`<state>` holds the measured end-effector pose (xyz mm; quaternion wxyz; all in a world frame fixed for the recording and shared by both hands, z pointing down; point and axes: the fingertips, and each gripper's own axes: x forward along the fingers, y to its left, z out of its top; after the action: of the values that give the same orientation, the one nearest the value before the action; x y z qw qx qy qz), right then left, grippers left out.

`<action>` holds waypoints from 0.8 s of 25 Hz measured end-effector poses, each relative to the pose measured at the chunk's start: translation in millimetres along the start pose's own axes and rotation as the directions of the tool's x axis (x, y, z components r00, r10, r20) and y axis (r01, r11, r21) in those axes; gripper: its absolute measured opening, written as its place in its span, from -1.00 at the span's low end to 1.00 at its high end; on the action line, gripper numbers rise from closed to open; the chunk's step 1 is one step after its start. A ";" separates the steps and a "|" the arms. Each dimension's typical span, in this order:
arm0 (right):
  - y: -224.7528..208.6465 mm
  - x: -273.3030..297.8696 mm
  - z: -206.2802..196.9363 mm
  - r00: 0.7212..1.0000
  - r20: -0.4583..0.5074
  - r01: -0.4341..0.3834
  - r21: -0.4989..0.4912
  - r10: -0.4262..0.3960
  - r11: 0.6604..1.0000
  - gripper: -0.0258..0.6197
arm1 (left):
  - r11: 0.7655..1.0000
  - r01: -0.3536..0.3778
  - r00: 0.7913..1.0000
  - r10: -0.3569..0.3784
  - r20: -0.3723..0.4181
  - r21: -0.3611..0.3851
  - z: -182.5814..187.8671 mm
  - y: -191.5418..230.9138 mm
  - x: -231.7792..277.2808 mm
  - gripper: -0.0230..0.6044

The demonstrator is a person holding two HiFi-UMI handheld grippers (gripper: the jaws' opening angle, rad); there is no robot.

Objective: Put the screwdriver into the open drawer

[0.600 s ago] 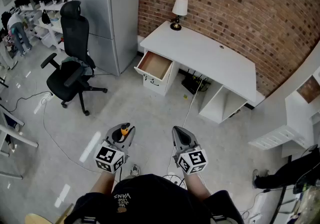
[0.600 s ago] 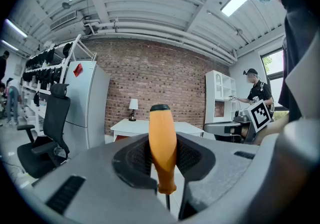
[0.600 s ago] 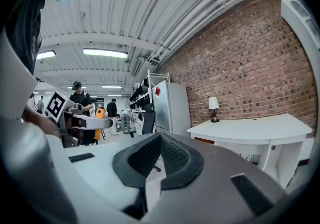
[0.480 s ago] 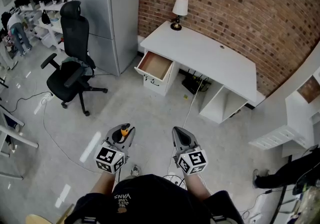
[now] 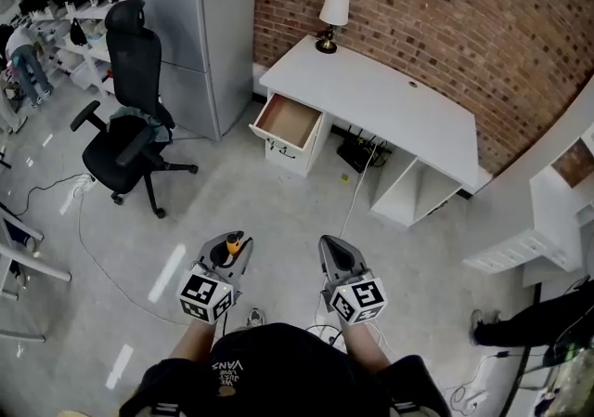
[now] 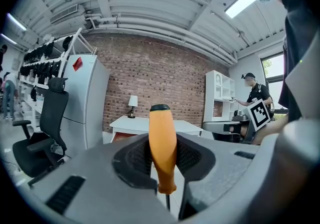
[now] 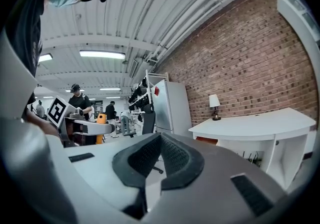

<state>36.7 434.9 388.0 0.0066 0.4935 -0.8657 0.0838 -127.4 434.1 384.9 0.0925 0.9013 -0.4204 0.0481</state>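
Carrying is the step in hand; the left tongs (image 5: 230, 248) are pressing their pads on the orange handle of the screwdriver (image 6: 161, 150), which is standing upright between them with its thin shaft pointing down; the right tongs (image 5: 331, 250) are riding alongside with the jaws drawn together and nothing between them. Both are hanging in front of the person over the bare floor (image 5: 269, 206), well apart from the goal; the open drawer (image 5: 289, 121) is sticking out at the left end of the white desk (image 5: 390, 99) by the brick wall, its wooden inside looking empty from here. Judging by this, the pick-up is looking finished and the delivery is waiting; the next move is calling for a walk forward across the floor, passing right of the black office chair (image 5: 125, 127), then bringing the left tongs over the drawer's opening, lowering the tool inside, and only there letting the jaws part; releasing sooner is risking a drop onto the floor.
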 end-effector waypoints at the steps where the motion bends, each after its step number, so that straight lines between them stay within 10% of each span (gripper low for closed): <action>1: 0.3 3.9 -0.2 1.000 0.000 0.006 -0.002 -0.006 1.000 -0.92 | 1.000 0.007 1.000 -0.007 -0.001 -0.001 -0.2 3.9 1.9 -0.65; 20: -11.0 79.8 -1.2 0.994 -0.019 0.106 0.029 -0.105 0.994 -0.92 | 0.995 0.094 0.995 -0.095 -0.037 -0.018 -0.8 85.9 38.9 -0.65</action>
<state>5.1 361.5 398.1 0.0111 0.5379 -0.8369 0.1007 -168.3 351.1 402.9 0.1100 0.9183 -0.3759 0.0575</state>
